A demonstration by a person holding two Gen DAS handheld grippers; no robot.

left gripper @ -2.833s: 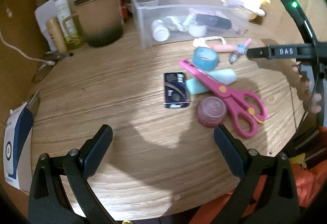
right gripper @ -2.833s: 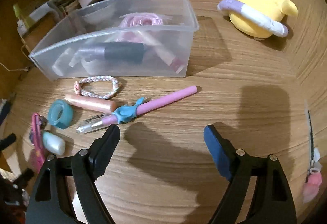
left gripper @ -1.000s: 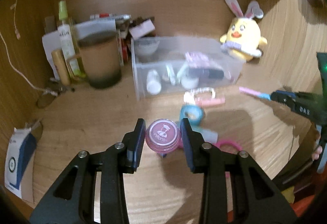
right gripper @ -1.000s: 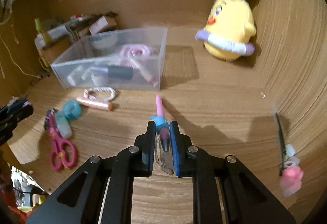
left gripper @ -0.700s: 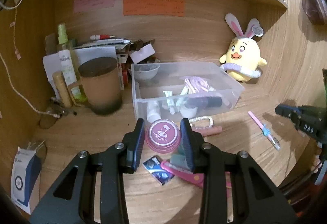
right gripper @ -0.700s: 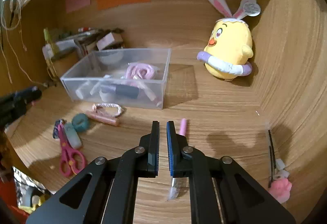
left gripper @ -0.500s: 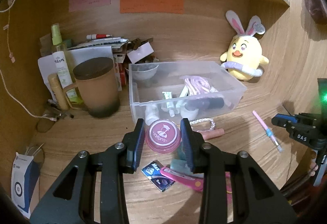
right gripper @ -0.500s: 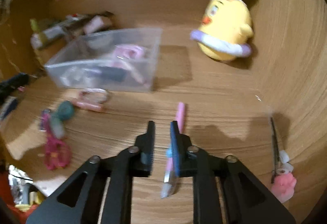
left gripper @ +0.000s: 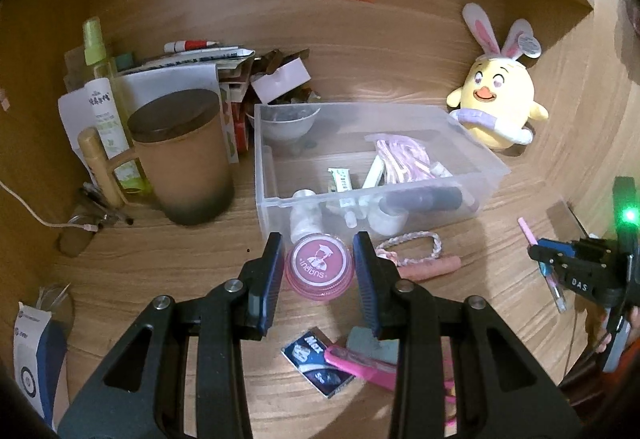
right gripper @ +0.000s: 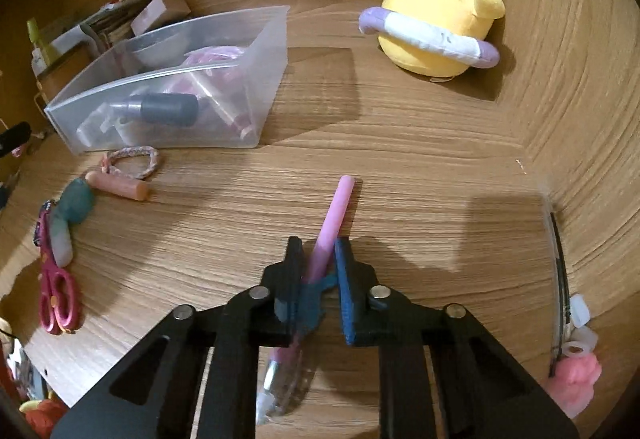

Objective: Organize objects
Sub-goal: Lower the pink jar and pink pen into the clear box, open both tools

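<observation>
My left gripper (left gripper: pixel 318 271) is shut on a round pink jar (left gripper: pixel 319 266) and holds it off the desk, just short of the clear plastic box (left gripper: pixel 482 183). The box holds a dark tube, pink cord and small bottles. In the right wrist view a pink pen (right gripper: pixel 340 207) with a teal clip lies on the wooden desk. My right gripper (right gripper: pixel 318 265) is low over it, its jaws closing with the pen's middle pinched between the pads. The same right gripper (left gripper: pixel 540 259) shows at the right edge of the left wrist view, on the pen (left gripper: pixel 525 231).
A yellow chick plush (right gripper: pixel 436 11) sits behind at the right. Left of the box stand a lidded brown mug (left gripper: pixel 182 155) and bottles (left gripper: pixel 102 79). A bracelet (right gripper: pixel 132 159), peach tube (right gripper: pixel 120 187), teal tape roll (right gripper: pixel 78 201), pink scissors (right gripper: pixel 56 287) and battery card (left gripper: pixel 318 359) lie in front.
The pen dropped from my right gripper onto the desk; the gripper came down and closed around it again. My left gripper carried the jar forward toward the box.
</observation>
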